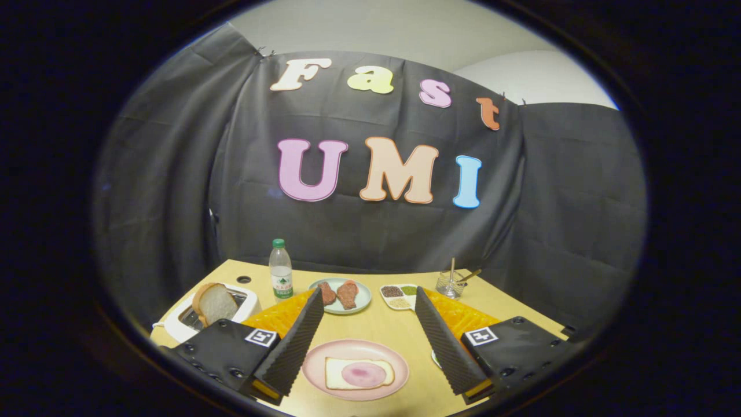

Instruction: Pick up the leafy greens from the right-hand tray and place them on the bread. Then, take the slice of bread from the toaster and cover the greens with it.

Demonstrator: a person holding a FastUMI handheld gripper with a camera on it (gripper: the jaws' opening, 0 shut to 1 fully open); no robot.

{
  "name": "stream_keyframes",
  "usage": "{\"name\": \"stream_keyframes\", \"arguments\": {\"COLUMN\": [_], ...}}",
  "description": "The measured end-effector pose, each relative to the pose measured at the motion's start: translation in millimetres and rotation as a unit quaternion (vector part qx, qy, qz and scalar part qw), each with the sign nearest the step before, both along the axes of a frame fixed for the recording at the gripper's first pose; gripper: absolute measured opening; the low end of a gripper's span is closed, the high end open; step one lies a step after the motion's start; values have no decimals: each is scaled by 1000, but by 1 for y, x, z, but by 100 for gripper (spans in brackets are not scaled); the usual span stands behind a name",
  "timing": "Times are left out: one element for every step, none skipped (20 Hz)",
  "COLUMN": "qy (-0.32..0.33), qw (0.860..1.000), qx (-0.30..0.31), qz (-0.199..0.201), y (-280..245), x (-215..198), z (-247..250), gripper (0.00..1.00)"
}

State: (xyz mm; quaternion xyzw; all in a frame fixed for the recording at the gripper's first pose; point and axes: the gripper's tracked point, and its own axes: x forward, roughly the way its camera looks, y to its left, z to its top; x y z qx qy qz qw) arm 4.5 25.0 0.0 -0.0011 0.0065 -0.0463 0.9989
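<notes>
Claw (367,298) open, ribbed fingers, black screwed housings, square markers

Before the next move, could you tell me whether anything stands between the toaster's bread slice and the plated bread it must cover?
Nothing visible does. The slice stands in the toaster, beyond the open hand-held gripper; the plate with bread lies between its fingers, bare table around it.
</notes>
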Motion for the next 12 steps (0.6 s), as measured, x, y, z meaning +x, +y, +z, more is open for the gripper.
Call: {"name": "stream_keyframes", "arguments": {"qy": [2,4,6,9,13,16,21,27,35,41,48,52], "qw": [1000,1000,1000,1000,1000,1000,1000,999,999,999,998,997], "qx": [0,-1,0,0,0,0,1,2,3,3,3,3], "qz": [1,1,2,2,4,8,15,21,29,35,43,52], "y": [2,3,2,1,-1,-1,-3,-5,-8,-11,-15,-20], "x": [2,2,3,4,5,6,8,8,10,11,13,15], "z": [-2,-2,-4,-6,-10,-12,-16,-20,-25,-29,-33,-35], "gripper": [100,100,100,100,100,100,100,100,100,100,100,100]}}
